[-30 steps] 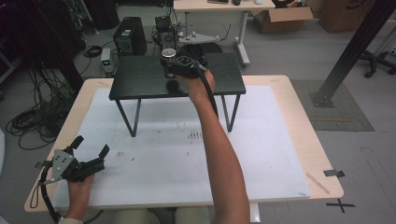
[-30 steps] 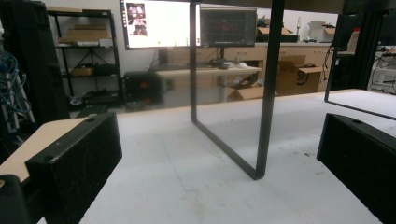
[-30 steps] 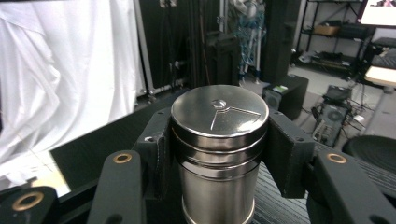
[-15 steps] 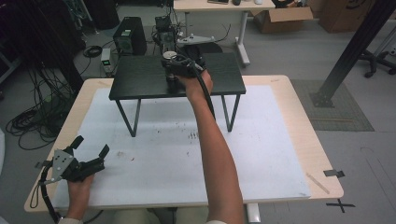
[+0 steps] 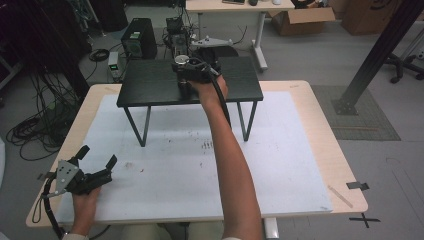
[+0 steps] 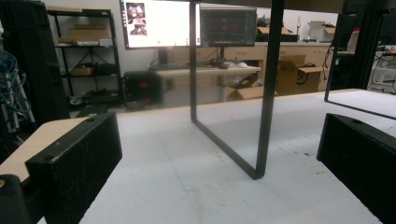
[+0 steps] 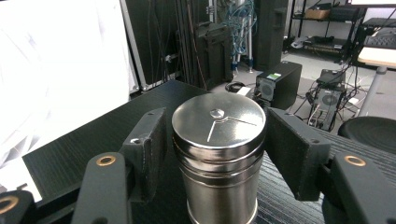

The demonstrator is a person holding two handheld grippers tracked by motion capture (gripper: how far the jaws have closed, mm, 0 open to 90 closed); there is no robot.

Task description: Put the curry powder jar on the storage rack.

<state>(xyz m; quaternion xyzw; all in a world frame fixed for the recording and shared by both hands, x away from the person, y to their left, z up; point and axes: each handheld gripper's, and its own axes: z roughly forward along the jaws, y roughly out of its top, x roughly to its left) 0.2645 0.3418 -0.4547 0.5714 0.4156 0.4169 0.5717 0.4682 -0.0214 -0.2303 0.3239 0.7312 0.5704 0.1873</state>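
Observation:
A round silver metal canister (image 7: pixel 217 154) with a flat lid stands upright on the small black table (image 7: pixel 70 154). My right gripper (image 7: pixel 215 135) straddles it. Its jaws have just been opening, and a thin gap shows on each side of the canister, so the pads do not press on it. In the high view the right gripper (image 5: pixel 182 67) reaches over the black table (image 5: pixel 150 82) with the canister's lid (image 5: pixel 181 60) at its tip. My left gripper (image 5: pixel 98 156) rests open at the front left of the white mat (image 5: pixel 175 170), nothing between its jaws (image 6: pixel 219 154).
The black table stands on thin metal legs (image 6: pixel 266 93) at the back of the white mat. Beyond the tabletop's far edge are computer boxes (image 5: pixel 135 37), cables and a desk (image 5: pixel 235 7). A black post (image 5: pixel 380 50) rises at the right.

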